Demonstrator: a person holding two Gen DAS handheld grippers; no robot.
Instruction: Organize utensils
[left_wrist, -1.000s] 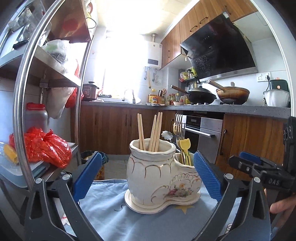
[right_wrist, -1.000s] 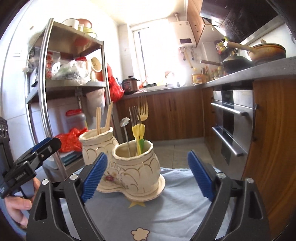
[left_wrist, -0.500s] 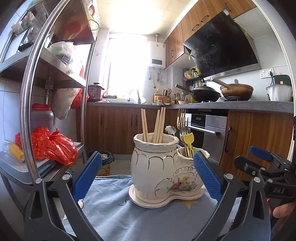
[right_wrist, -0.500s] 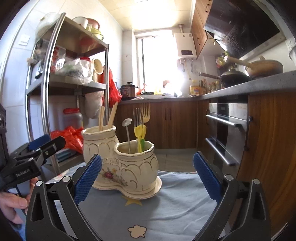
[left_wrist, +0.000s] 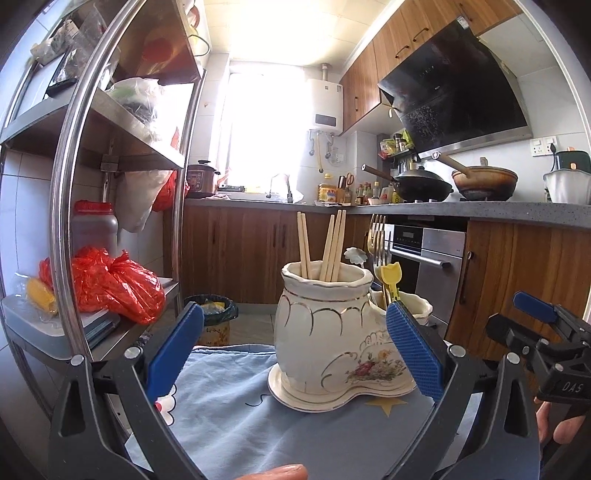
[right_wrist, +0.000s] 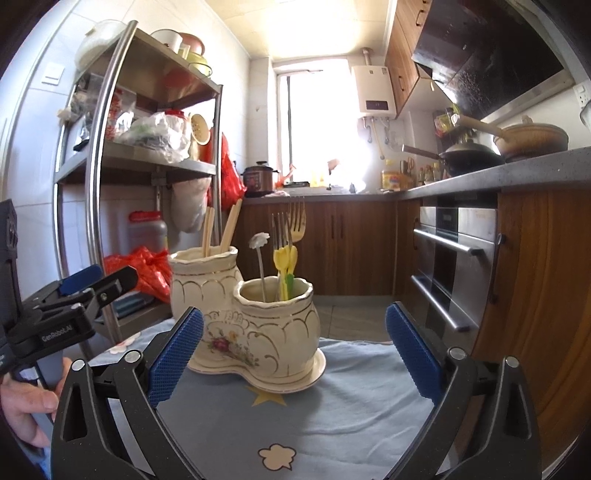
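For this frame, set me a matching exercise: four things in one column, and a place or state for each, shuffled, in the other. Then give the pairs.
Things:
1. chopsticks
2. forks
3. right gripper
4. red plastic bag

Places or states:
A. on the metal rack's lower shelf
B. open, nothing between its fingers
C. standing in the taller pot of the ceramic holder
D. standing in the shorter pot

Pairs: 1-C, 2-D, 3-B, 4-A
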